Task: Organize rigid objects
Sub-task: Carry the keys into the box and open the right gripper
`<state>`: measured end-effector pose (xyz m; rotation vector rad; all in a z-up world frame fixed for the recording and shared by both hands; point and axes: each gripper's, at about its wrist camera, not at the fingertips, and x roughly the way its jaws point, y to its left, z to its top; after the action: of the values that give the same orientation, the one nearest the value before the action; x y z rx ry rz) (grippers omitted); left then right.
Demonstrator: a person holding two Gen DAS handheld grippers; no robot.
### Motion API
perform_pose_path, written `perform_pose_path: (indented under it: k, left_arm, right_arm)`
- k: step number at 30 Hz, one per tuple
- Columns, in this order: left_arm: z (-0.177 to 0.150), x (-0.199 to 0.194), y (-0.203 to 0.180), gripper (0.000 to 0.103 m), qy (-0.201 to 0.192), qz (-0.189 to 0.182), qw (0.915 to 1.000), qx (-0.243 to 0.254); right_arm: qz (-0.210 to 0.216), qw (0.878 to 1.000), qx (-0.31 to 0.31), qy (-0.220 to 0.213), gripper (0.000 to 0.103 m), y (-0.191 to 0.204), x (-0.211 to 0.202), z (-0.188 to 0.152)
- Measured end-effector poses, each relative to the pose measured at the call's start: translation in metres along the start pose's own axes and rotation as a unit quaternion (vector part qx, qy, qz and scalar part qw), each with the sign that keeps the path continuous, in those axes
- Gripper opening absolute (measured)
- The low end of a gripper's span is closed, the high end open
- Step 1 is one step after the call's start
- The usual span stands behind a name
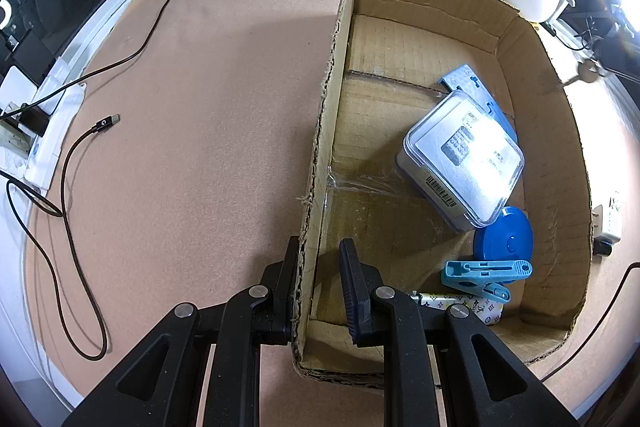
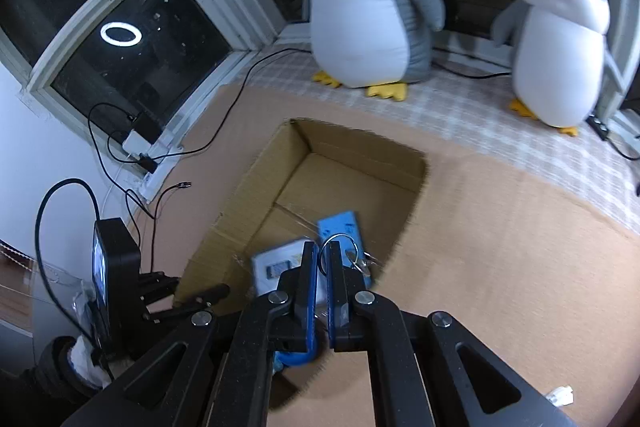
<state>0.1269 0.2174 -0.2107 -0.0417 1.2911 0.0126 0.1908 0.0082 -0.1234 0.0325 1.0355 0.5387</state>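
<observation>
The left gripper [image 1: 318, 275] straddles the near left wall of the box [image 1: 326, 131], 1 finger outside and 1 inside, spread with a gap on the inner side. In its view, a patterned lighter [image 1: 476, 305] lies at 5 o'clock on the box floor, just past the inner finger. A blue clip [image 1: 482, 275] rests beyond it, touching a blue disc [image 1: 506, 233] at 4 o'clock. A clear case [image 1: 460, 157] sits tilted at 3 o'clock, its far corner over a blue plate [image 1: 468, 79].

The right gripper [image 2: 322, 267] hangs above the box [image 2: 240, 211], its fingers nearly together, pinching a key ring [image 2: 336, 239]; keys [image 2: 360, 261] dangle at its 3 o'clock side. The case [image 2: 274, 265] and plate [image 2: 340, 223] show below the fingertips, blurred.

A cable [image 1: 80, 155] curls on the mat [image 1: 200, 107] at 9 o'clock of the left view. At 12 o'clock, 2 plush penguins stand by the window: 1 [image 2: 364, 3] large, 1 [image 2: 560, 43] smaller.
</observation>
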Motion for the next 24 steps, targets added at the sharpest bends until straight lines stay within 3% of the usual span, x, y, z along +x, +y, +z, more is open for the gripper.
perform_pose_path:
  k: [16, 17, 18, 20, 24]
  left_arm:
    - [0.001, 0.0, 0.0, 0.019, 0.0, 0.0, 1.0, -0.001]
    - [0.001, 0.0, 0.0, 0.019, 0.0, 0.0, 1.0, -0.001]
    - [0.001, 0.0, 0.0, 0.019, 0.0, 0.0, 1.0, -0.001]
    - [0.001, 0.0, 0.0, 0.019, 0.0, 0.0, 1.0, -0.001]
    - [0.001, 0.0, 0.0, 0.019, 0.0, 0.0, 1.0, -0.001]
  right_arm:
    - [-0.007, 0.998, -0.021, 0.057, 0.006, 0.009, 0.05, -0.002]
    - [-0.004, 0.998, -0.023, 0.061, 0.013, 0.01, 0.051, -0.003]
    - [-0.001, 0.998, -0.024, 0.065, 0.032, 0.01, 0.051, -0.003]
    - [-0.003, 0.998, -0.024, 0.059, 0.057, 0.01, 0.047, -0.004]
    - [-0.002, 0.999, -0.027, 0.047, 0.058, 0.009, 0.031, -0.006]
